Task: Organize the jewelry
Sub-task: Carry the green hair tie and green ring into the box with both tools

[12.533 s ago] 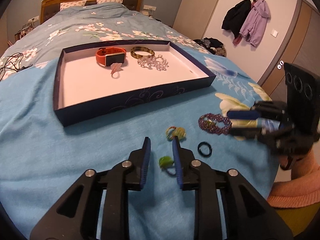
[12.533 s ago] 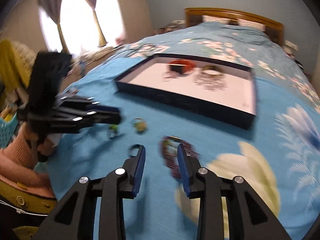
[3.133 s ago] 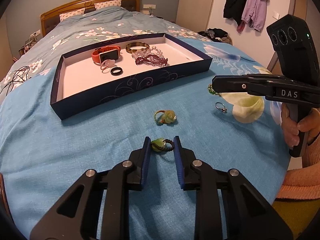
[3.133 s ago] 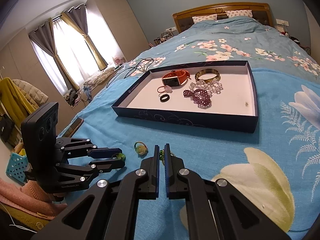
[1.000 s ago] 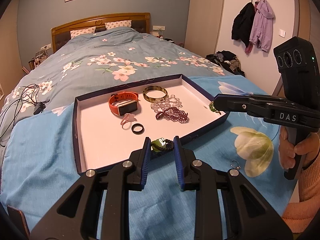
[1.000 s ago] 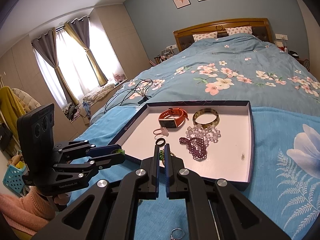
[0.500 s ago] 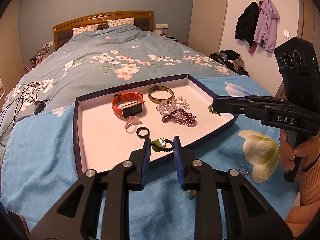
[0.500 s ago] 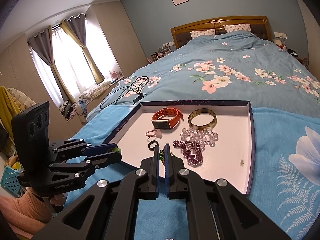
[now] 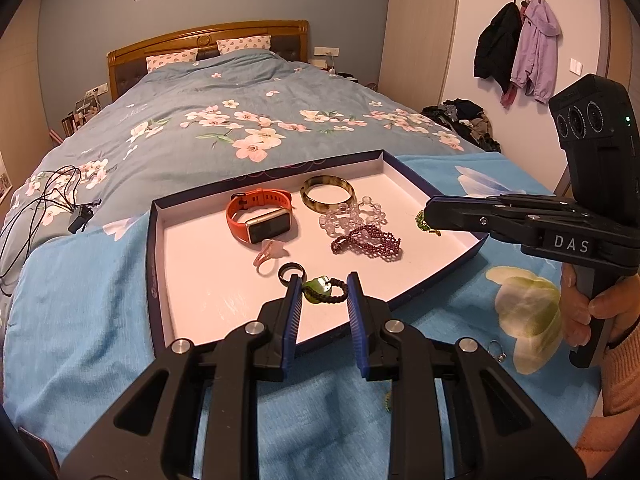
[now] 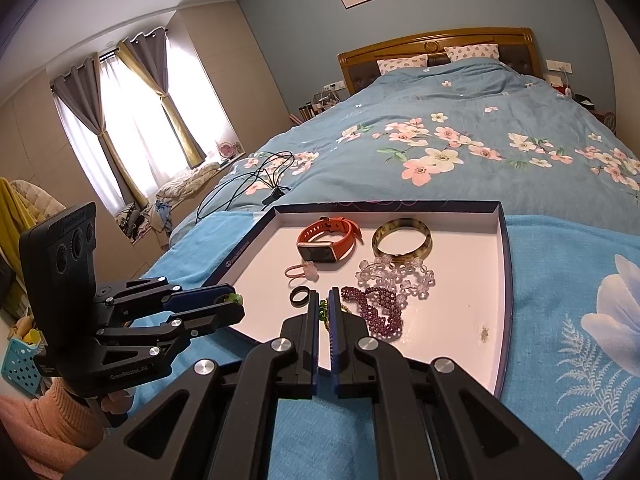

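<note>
A dark blue tray (image 9: 152, 240) with a white floor lies on the bed. In it are an orange watch (image 9: 260, 220), a tortoise bangle (image 9: 328, 196), a clear bead bracelet (image 9: 352, 216), a purple bead bracelet (image 9: 368, 240), a pink ring (image 9: 270, 254) and a black ring (image 9: 291, 271). My left gripper (image 9: 323, 290) is shut on a green-stone ring (image 9: 320, 289), held above the tray's near part. My right gripper (image 10: 325, 306) is shut on a green bead piece (image 10: 324, 312), over the tray (image 10: 505, 280); it also shows in the left wrist view (image 9: 424, 222).
A small silver ring (image 9: 496, 348) lies on the blue blanket right of the tray. Another small ring (image 9: 387, 400) peeks out under my left gripper's finger. Black cables (image 9: 44, 196) lie on the bed at the left. Coats (image 9: 516, 48) hang on the far wall.
Both grippers have moved forward over the tray with their pieces still held. The tray looks closer and larger than half a second ago.
</note>
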`<move>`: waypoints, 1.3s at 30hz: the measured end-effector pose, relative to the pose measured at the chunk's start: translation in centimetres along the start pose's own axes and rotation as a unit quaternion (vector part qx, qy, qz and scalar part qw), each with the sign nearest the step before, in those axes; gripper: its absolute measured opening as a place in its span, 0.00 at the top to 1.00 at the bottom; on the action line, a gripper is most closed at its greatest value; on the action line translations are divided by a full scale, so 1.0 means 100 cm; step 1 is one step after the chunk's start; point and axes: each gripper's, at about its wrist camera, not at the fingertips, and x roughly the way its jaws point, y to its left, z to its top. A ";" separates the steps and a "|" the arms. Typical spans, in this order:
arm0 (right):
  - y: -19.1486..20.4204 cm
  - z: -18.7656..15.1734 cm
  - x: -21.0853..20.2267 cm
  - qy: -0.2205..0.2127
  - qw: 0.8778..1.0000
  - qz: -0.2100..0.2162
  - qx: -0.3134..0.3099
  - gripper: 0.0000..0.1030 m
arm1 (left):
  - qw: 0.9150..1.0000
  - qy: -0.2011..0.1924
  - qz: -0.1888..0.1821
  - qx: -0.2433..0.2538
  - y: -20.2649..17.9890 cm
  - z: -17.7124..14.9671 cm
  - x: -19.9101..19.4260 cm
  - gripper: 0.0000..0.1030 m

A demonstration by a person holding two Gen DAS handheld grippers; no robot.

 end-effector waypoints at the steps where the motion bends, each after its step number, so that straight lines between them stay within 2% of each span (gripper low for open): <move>1: 0.000 0.000 0.001 0.000 1.000 -0.001 0.000 0.97 | 1.000 0.000 0.000 0.000 0.000 0.000 0.001 0.78; 39: -0.010 0.006 0.023 0.016 1.000 0.000 0.011 0.97 | 1.000 0.014 0.010 -0.003 0.004 0.002 0.020 0.78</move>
